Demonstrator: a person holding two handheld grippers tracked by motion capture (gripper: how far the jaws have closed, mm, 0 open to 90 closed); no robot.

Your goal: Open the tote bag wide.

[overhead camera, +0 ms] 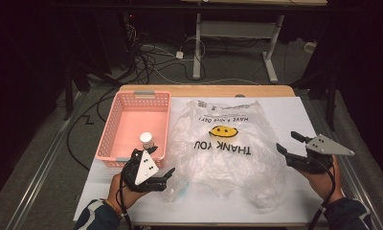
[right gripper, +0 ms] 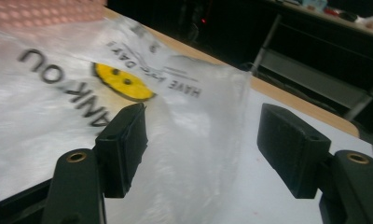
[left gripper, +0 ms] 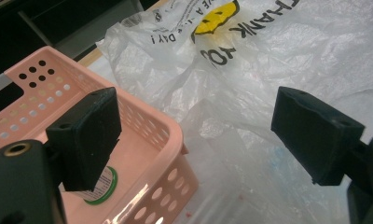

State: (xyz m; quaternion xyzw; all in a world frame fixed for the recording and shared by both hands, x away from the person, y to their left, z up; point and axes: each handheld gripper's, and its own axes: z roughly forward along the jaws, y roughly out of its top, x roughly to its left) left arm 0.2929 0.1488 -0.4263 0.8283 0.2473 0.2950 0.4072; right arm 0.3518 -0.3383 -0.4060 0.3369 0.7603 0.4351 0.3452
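A clear plastic bag (overhead camera: 228,153) printed with "THANK YOU" and a yellow smiley lies crumpled across the white table sheet (overhead camera: 285,108). A pink perforated basket (overhead camera: 114,125) stands to its left, holding a small white-capped bottle (overhead camera: 147,140). My left gripper (overhead camera: 162,162) hovers at the basket's near right corner, open and empty; in the left gripper view the bottle (left gripper: 100,189) sits behind the left jaw and the bag (left gripper: 250,60) spreads ahead. My right gripper (overhead camera: 289,142) is open at the bag's right edge, with the bag (right gripper: 184,140) below its jaws.
The table's wooden far edge (overhead camera: 208,90) borders the sheet. Beyond it, cables (overhead camera: 146,60) trail over the floor and a white desk frame (overhead camera: 237,36) stands at the back. A metal rail (overhead camera: 41,167) runs along the floor at the left.
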